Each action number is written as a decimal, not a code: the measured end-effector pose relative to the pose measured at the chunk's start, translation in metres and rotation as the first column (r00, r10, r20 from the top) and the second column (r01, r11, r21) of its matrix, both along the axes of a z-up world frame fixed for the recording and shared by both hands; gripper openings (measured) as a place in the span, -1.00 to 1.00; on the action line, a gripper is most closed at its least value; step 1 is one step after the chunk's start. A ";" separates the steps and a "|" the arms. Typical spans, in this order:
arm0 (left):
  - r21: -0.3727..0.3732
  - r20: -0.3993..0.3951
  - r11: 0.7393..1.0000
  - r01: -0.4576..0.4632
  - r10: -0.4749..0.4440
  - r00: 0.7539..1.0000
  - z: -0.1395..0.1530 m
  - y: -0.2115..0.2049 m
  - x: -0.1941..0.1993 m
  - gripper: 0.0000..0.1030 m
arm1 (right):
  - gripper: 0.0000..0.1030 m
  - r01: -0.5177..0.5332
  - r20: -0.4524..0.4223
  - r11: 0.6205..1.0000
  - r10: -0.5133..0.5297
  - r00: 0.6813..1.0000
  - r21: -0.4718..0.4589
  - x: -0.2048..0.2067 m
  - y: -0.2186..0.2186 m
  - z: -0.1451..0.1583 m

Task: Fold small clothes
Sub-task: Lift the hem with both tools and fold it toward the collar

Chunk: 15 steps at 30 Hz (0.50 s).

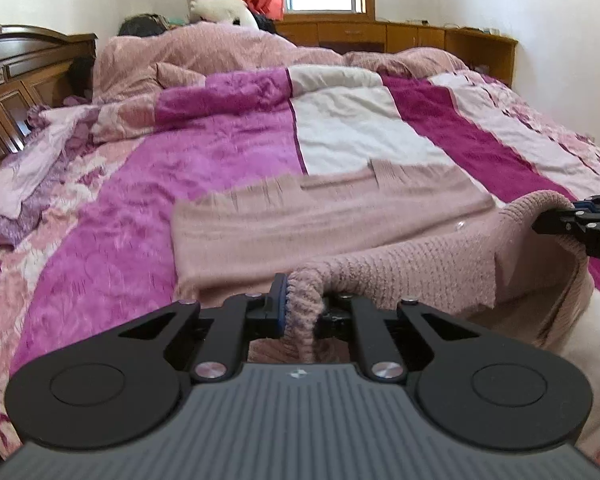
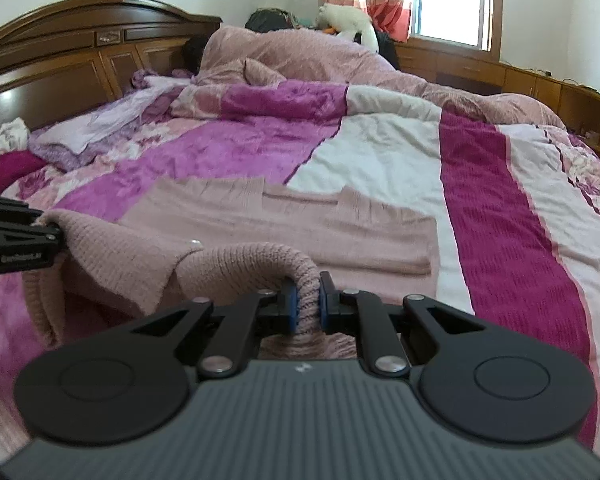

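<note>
Your left gripper [image 1: 300,308] and right gripper [image 2: 308,304] each pinch the near edge of the pink sweater [image 1: 320,212], lifted off the bed [image 1: 140,184]. Its far part lies flat mid-bed. Beyond, a lumpy pink blanket [image 1: 220,52] sits by the headboard [image 2: 80,40].

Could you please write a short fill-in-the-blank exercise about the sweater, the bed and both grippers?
1. The pink knitted sweater lies on a ____.
2. Both the left gripper and the right gripper are ____ on the sweater's near hem.
3. The headboard is made of ____.

Missing words: bed; shut; wood
</note>
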<state>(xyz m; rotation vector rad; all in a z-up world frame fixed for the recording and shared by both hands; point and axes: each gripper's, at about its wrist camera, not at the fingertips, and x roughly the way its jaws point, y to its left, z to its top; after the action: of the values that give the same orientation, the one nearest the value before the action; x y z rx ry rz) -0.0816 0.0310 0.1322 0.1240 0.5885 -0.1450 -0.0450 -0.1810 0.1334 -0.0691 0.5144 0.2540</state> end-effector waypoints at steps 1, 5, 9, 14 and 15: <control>-0.006 0.004 1.000 -0.006 0.006 1.000 0.002 0.001 0.005 -0.76 | -0.75 0.004 0.010 1.000 -0.004 1.000 0.001 0.005 0.001 0.003; -0.015 0.040 0.999 -0.036 0.037 0.998 0.014 0.003 0.027 -0.77 | -0.75 0.021 0.041 1.000 -0.021 0.999 0.007 0.022 0.006 0.012; -0.016 0.082 0.999 -0.039 0.040 0.996 0.030 0.003 0.049 -0.78 | -0.75 0.038 0.071 0.999 -0.039 0.997 0.012 0.040 0.007 0.019; 0.018 0.160 0.999 -0.045 0.041 0.986 0.044 -0.006 0.078 -0.78 | -0.75 0.053 0.099 0.998 -0.056 0.993 0.029 0.064 0.004 0.029; 0.024 0.170 0.999 -0.046 0.041 0.985 0.045 -0.007 0.083 -0.78 | -0.75 0.056 0.105 0.998 -0.058 0.993 0.029 0.070 0.004 0.030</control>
<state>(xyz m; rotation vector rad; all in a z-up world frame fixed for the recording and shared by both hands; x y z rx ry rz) 0.0016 0.0239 0.1773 0.1487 0.4227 -0.0828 0.0251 -0.1775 0.1638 -0.0420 0.4073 0.2000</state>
